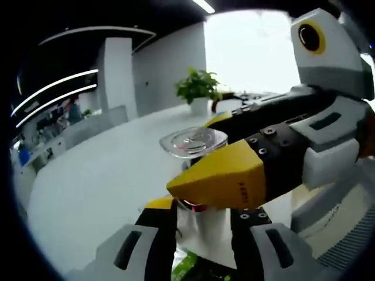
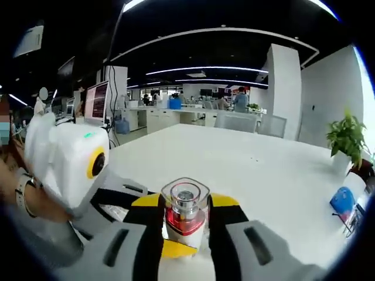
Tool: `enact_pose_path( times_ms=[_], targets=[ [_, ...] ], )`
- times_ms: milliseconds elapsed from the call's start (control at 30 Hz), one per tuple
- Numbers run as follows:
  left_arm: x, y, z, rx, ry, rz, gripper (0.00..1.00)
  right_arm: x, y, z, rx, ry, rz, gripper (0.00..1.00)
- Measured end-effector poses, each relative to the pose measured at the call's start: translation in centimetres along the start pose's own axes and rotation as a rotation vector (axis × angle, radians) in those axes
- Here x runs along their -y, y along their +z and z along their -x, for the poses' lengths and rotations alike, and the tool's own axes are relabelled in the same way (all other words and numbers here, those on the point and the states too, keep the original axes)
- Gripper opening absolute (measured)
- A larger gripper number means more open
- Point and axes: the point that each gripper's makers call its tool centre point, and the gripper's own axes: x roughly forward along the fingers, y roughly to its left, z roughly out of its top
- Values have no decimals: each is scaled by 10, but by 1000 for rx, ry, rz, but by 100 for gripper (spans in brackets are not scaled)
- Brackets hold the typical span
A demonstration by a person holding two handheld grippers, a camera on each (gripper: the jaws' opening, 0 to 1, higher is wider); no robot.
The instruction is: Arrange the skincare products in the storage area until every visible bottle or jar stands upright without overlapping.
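White table [image 2: 246, 158] behind; bottle [image 2: 186, 213] stands clamped between both grippers' jaws.

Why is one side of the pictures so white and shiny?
Left gripper view: daylight from the window washes out the top, and the clear bottle cap glints. Right gripper view: the right edge glares white, while the ceiling stays dark with bright light strips.
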Motion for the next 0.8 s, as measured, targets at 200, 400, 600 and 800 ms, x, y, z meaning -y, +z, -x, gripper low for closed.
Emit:
enact_pose_path(
  times_ms=[200, 400, 600, 800],
  targets=[
    [2, 1, -2, 11, 10, -10, 30, 5, -1, 4, -4, -7, -32, 29],
    [3, 1, -3, 20, 1, 0, 29, 6, -3, 5, -6, 17, -1, 30],
    [2, 2, -4, 14, -35, -11, 29, 8, -1, 7, 3, 66, -29, 37],
    [2, 2, -3, 17, -87, -33, 28, 9, 6, 13, 28, 160, -39, 46]
  ],
)
